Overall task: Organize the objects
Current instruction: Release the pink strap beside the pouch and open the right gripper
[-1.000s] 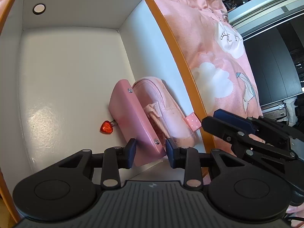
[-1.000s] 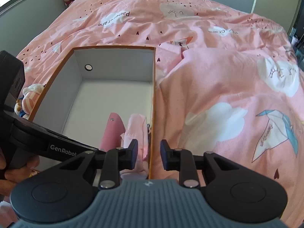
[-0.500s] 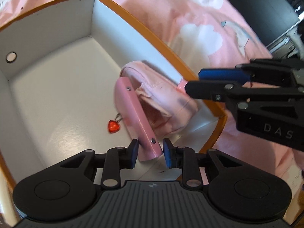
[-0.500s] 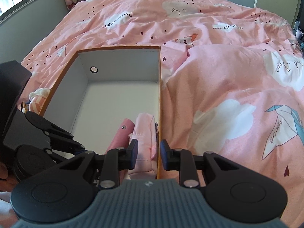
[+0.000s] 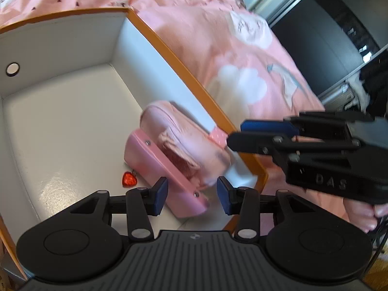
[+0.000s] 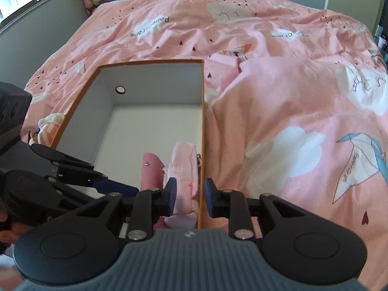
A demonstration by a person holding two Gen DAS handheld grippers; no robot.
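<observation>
Left gripper [image 5: 191,195] fingers are opening and now stand clear of the pink case [image 5: 167,169], which they pinched a second ago. Case lies in the box [image 5: 184,77], near corner, against the pink pouch [image 5: 191,140] by the right wall; red heart charm [image 5: 129,179] beside it. Right gripper [image 6: 190,200] unchanged: fingers narrowly apart, straddling the box wall, not visibly pinching it.
</observation>
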